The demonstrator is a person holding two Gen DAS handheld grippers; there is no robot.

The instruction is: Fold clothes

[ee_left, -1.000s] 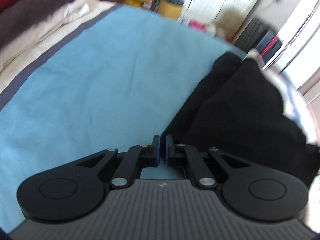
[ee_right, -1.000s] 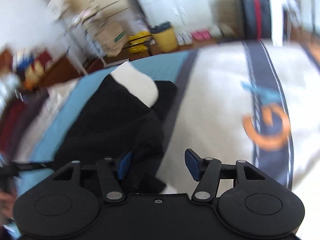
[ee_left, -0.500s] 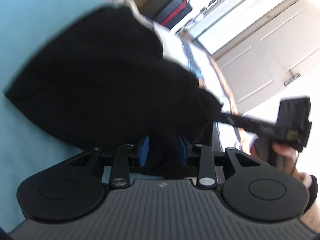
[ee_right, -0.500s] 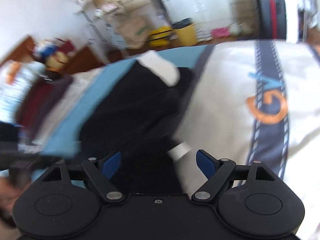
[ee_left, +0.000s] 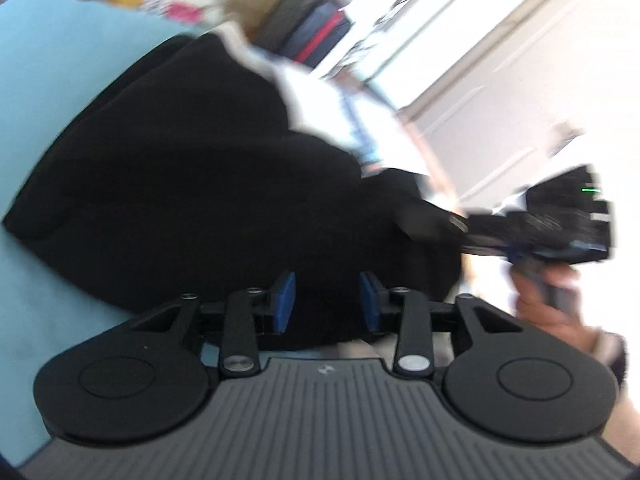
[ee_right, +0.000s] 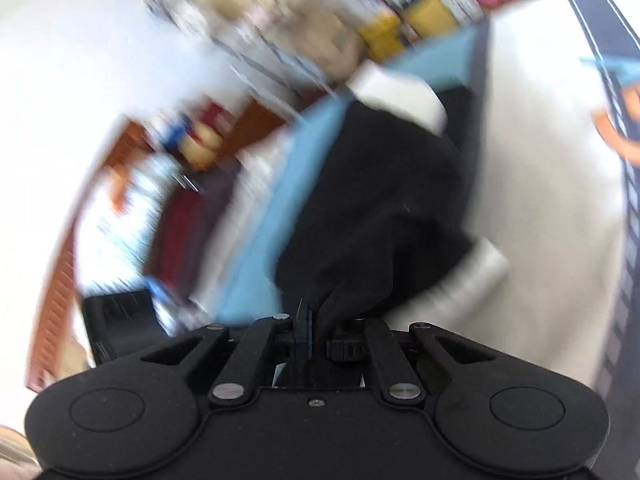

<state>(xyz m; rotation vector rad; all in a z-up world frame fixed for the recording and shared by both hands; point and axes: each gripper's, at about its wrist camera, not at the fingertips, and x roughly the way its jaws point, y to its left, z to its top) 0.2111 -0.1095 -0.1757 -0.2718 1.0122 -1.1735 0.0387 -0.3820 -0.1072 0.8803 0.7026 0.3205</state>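
Left gripper [ee_left: 327, 301]: shut a second ago over the blue sheet [ee_left: 48, 80]; jaws now opening, black garment [ee_left: 192, 184] between the pads, unpressed. Right gripper [ee_right: 310, 330]: wide apart half a second ago; jaws now closing, pinching a fold of the black garment [ee_right: 384, 216].

Shelf clutter [ee_right: 208, 148] blurred; garment [ee_left: 200, 184] folds unreadable.

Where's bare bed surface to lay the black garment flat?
Two free patches: the blue sheet left of the black garment, and the white cover to its right, up to the dark printed stripe. The near edge is crowded: the garment bunches at both grippers.
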